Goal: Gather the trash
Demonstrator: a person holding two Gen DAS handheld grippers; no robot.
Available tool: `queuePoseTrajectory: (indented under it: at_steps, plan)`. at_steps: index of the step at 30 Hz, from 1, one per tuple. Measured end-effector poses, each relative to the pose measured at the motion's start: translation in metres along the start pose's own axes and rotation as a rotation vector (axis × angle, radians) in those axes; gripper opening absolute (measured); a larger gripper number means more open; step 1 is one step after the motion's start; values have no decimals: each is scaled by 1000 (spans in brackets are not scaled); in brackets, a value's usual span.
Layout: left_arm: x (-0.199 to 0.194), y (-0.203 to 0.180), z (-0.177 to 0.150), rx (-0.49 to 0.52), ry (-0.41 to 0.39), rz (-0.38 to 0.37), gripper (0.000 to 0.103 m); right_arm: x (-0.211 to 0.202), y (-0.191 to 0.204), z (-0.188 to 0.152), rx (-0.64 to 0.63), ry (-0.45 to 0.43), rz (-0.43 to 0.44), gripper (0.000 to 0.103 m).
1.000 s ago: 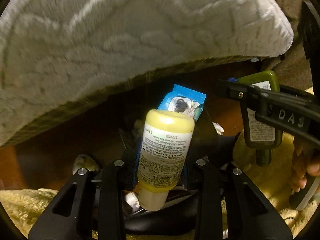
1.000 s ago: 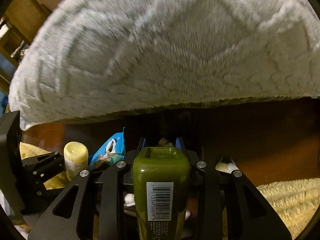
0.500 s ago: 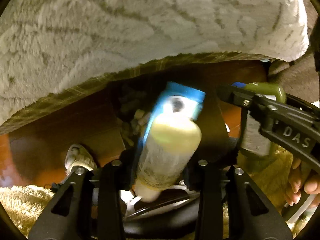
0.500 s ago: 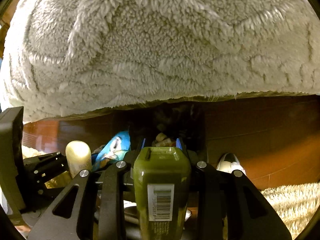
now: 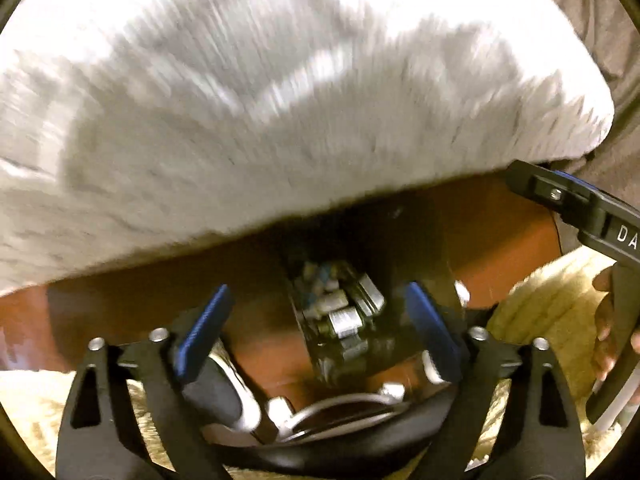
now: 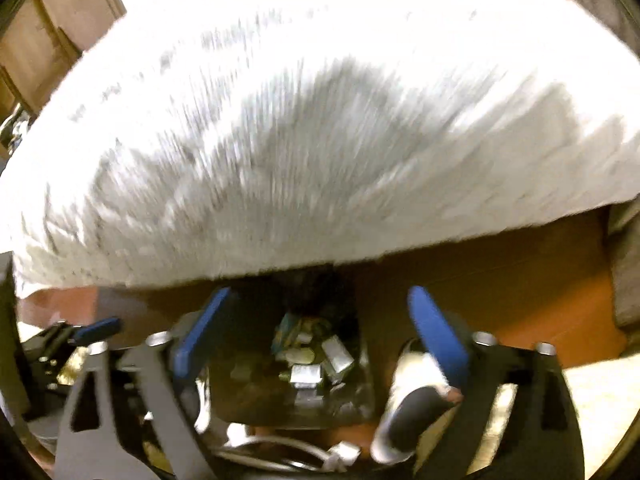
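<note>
My left gripper (image 5: pixel 316 324) is open and empty, its blue-padded fingers spread wide over a dark bin (image 5: pixel 340 320) on the floor that holds several small bottles and wrappers. My right gripper (image 6: pixel 320 328) is also open and empty above the same bin (image 6: pixel 308 364). The right gripper's finger shows at the right edge of the left wrist view (image 5: pixel 580 208). The left gripper's tip shows at the left of the right wrist view (image 6: pixel 96 328). Both views are motion-blurred.
A fluffy white blanket (image 5: pixel 260 92) overhangs the bed edge above the bin. Reddish-brown floor (image 5: pixel 500 240) surrounds it. A cream shaggy rug (image 5: pixel 540 312) lies at the right, and a dark shoe (image 6: pixel 412 412) lies beside the bin.
Both grippers have opened. The yellow bottle from the left gripper and the green bottle from the right gripper are gone from the fingers. Both cameras have tilted down toward the bin.
</note>
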State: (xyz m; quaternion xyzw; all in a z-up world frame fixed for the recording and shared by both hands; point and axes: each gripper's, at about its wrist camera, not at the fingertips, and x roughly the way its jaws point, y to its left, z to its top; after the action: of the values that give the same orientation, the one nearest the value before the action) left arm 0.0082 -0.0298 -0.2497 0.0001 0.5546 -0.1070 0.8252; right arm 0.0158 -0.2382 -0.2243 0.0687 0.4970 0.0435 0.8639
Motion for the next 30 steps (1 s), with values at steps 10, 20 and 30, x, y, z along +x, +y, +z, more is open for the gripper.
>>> queuePoseTrajectory:
  at_steps: [10,20,30]
  plan:
    - [-124,7,22,-10,-298,69,95,-132,29,43,-83,-328,-122,100]
    - [-237,-6,34,27,-595,158,95,-224,37,60,-96,-528,-153,100]
    - [-319,-10,41,12,-835,216,95,-295,32,66,-84,-727,-150,100]
